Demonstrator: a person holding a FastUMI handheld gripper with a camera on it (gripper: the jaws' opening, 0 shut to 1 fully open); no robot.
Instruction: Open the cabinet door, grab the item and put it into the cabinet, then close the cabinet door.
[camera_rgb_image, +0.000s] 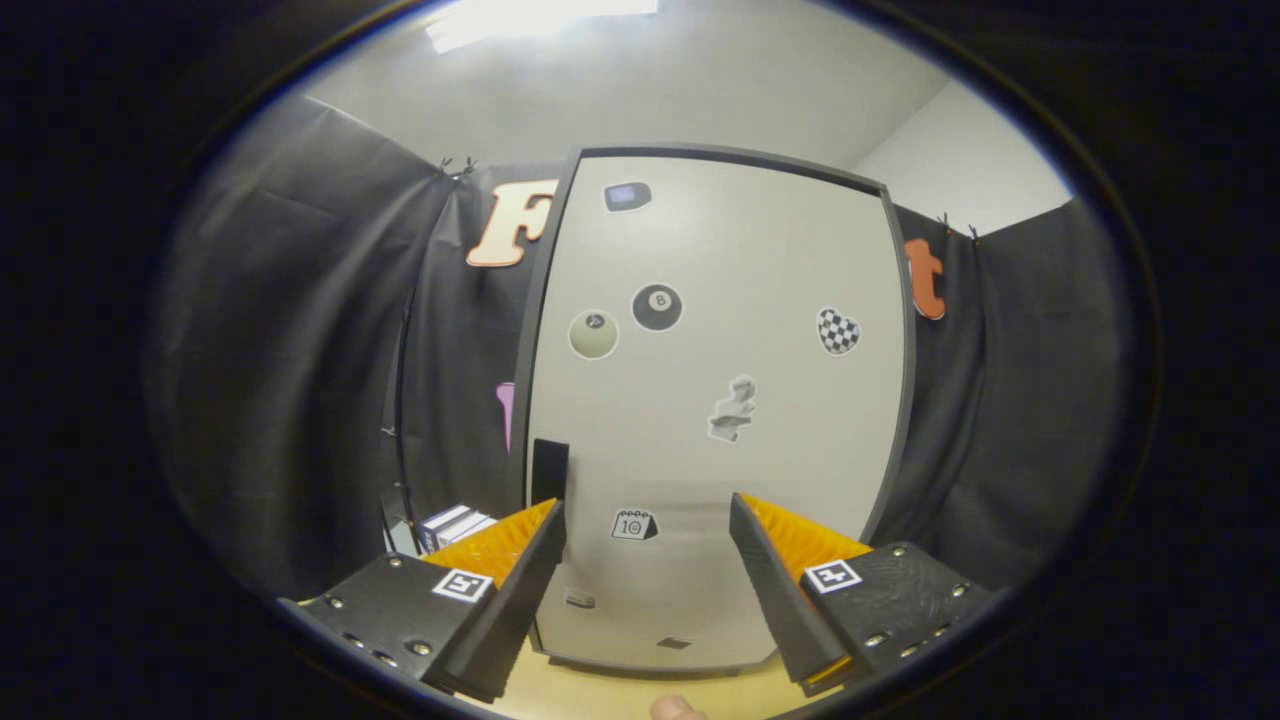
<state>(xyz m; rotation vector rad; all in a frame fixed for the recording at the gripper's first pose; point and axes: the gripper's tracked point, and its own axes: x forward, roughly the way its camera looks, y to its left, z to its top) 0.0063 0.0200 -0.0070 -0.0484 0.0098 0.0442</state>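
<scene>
A tall cabinet (715, 400) with a pale door in a dark frame stands just ahead of my fingers, its door shut. Several stickers dot the door. A dark handle (549, 470) sits on the door's left edge, right above my left fingertip. My gripper (645, 515) is open, its fingers spread wide in front of the lower door with nothing between them. A small box with a white and dark blue side (452, 525) lies to the left of the cabinet, beyond my left finger.
Black cloth walls stand close on both sides of the cabinet. The cabinet rests on a light wooden tabletop (600, 695) below my fingers. A fingertip of a person's hand (676, 709) peeks up beneath the gripper.
</scene>
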